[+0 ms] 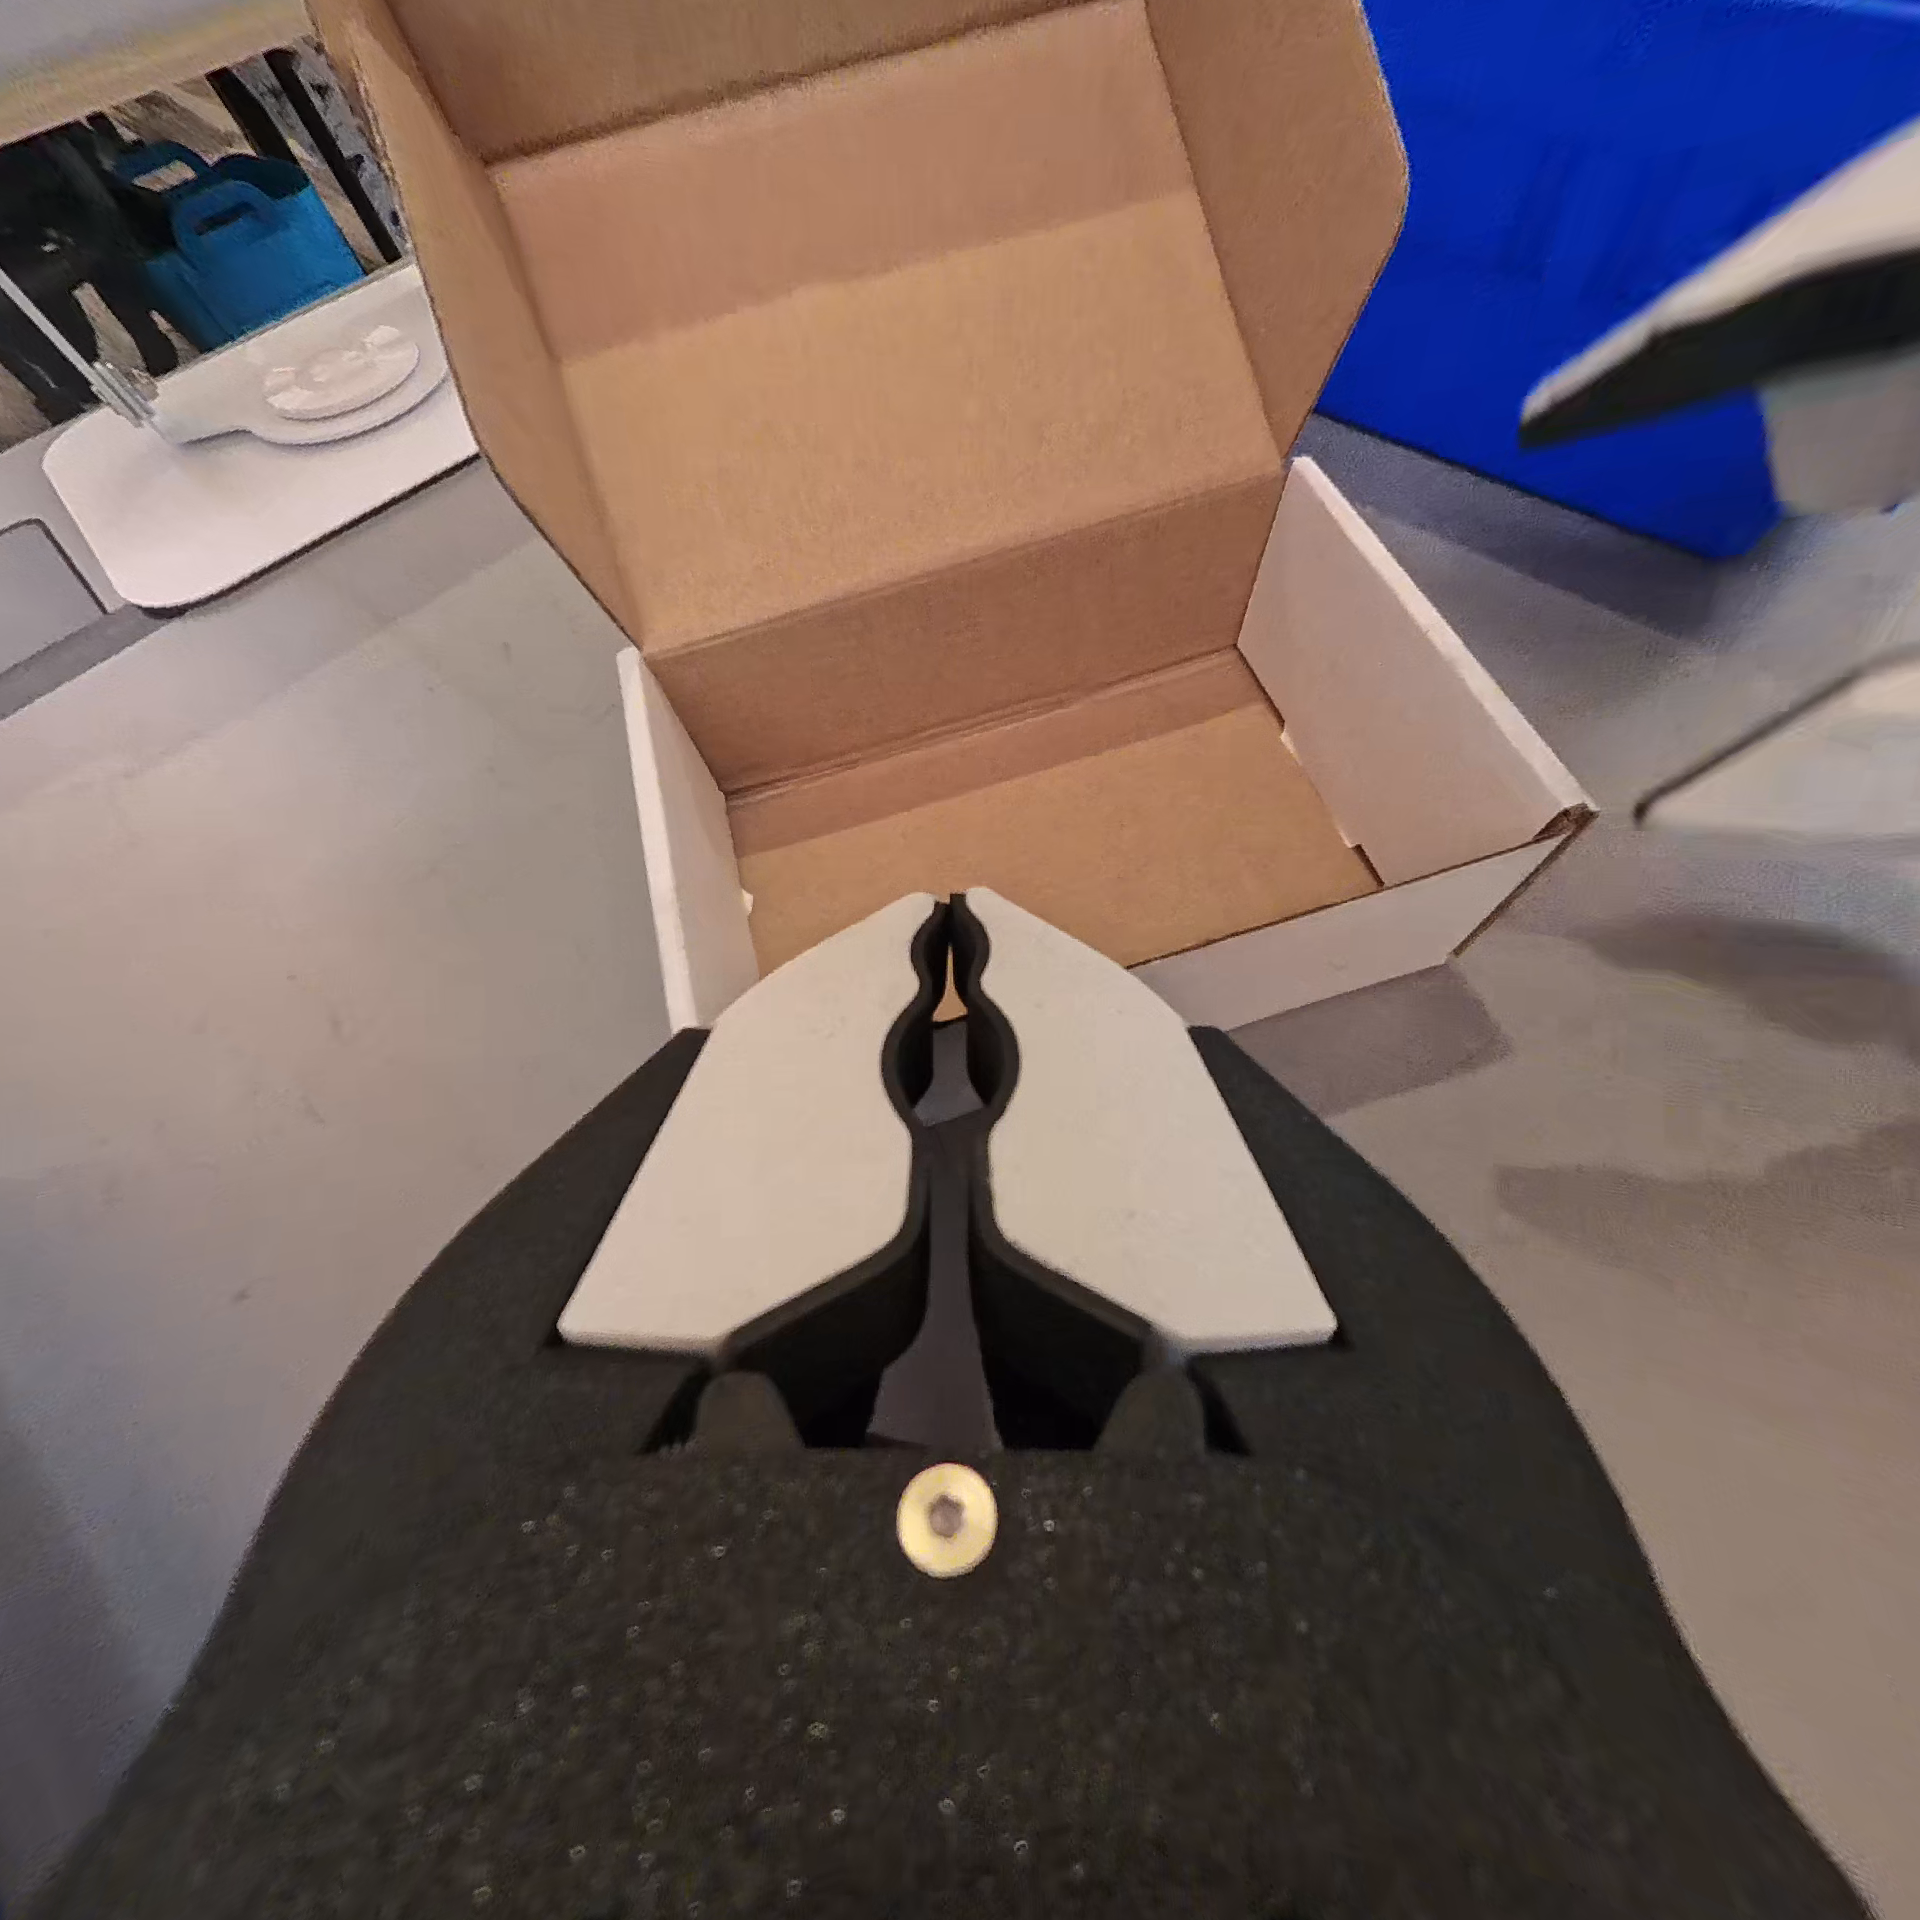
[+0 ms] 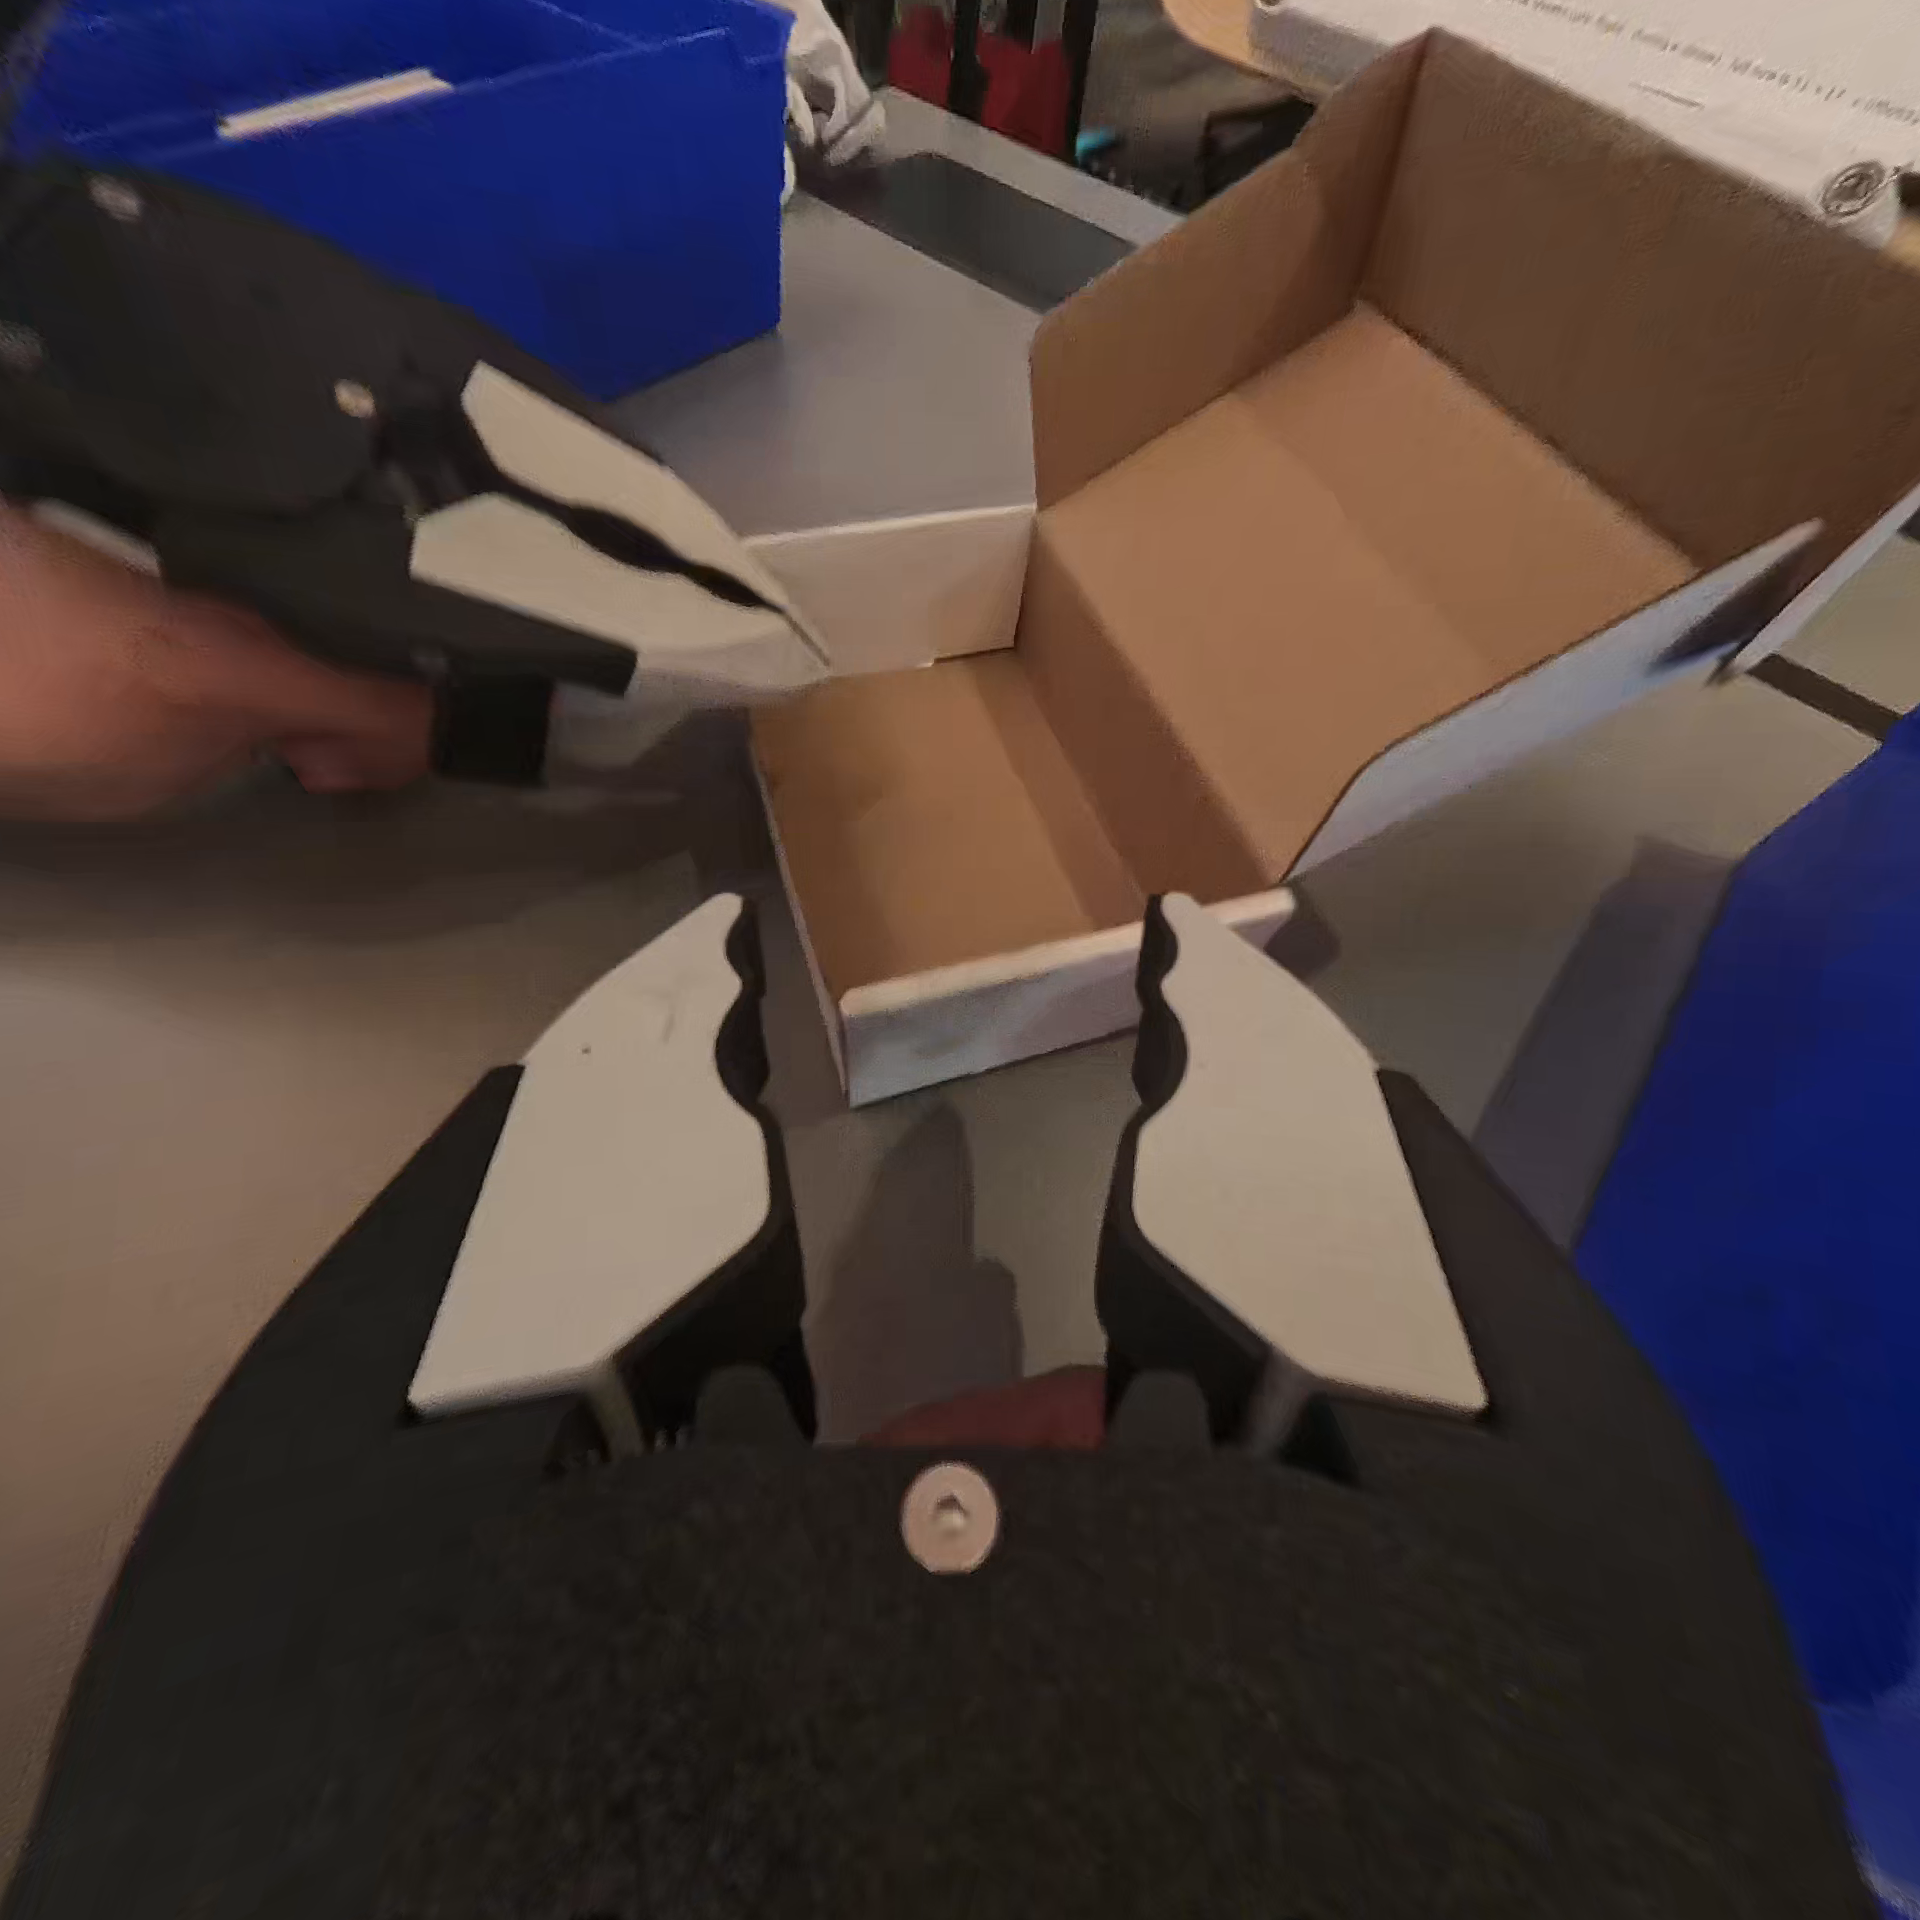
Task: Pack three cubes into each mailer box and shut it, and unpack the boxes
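A white mailer box (image 1: 1392, 707) with a brown inside stands open on the grey table, its lid upright; it holds nothing. It also shows in the right wrist view (image 2: 987, 1023). My left gripper (image 1: 952, 906) is shut and empty, its tips over the box's near wall. It shows too in the right wrist view (image 2: 800, 634), at the box's left corner. My right gripper (image 2: 948, 920) is open and empty, just short of the box's near end wall. One of its fingers (image 1: 1704, 353) shows blurred at the right of the left wrist view. No cubes are in view.
A blue bin (image 2: 582, 239) stands behind the box at the left, also in the left wrist view (image 1: 1600, 260). Another blue thing (image 2: 1766, 1195) is close at the right. A white board with a round plate (image 1: 260, 457) lies far left. There is about 10 cm between the tips of the two grippers. My right tips are roughly 15 cm from the blue thing (image 2: 1766, 1195).
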